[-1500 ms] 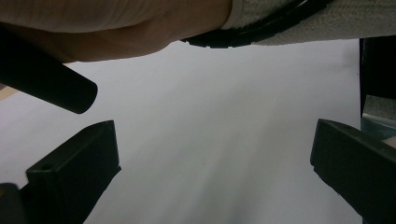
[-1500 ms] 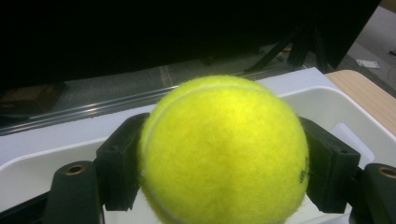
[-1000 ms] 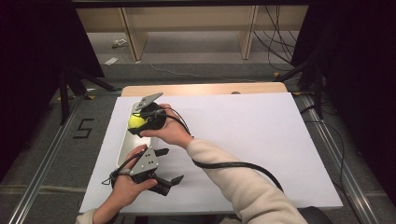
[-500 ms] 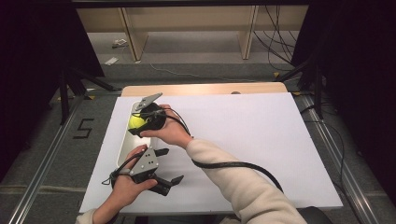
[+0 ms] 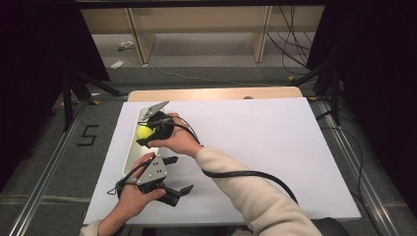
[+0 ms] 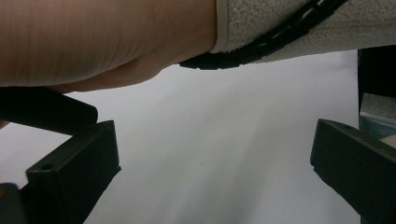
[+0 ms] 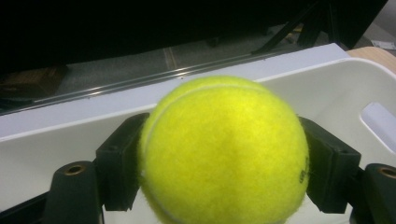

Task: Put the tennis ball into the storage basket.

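We see the tennis ball (image 7: 223, 150) clamped between the jaws of the right hand-held gripper (image 5: 147, 136), poised over the white tray (image 5: 132, 152) at the worktop's left edge, likely for release. The left hand-held gripper (image 5: 178, 192) rests wide apart nearby, holding nothing.

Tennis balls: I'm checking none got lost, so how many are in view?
1. The tennis ball is clamped in the right gripper, above the white tray at the table's left. The hands could hide others in the tray.
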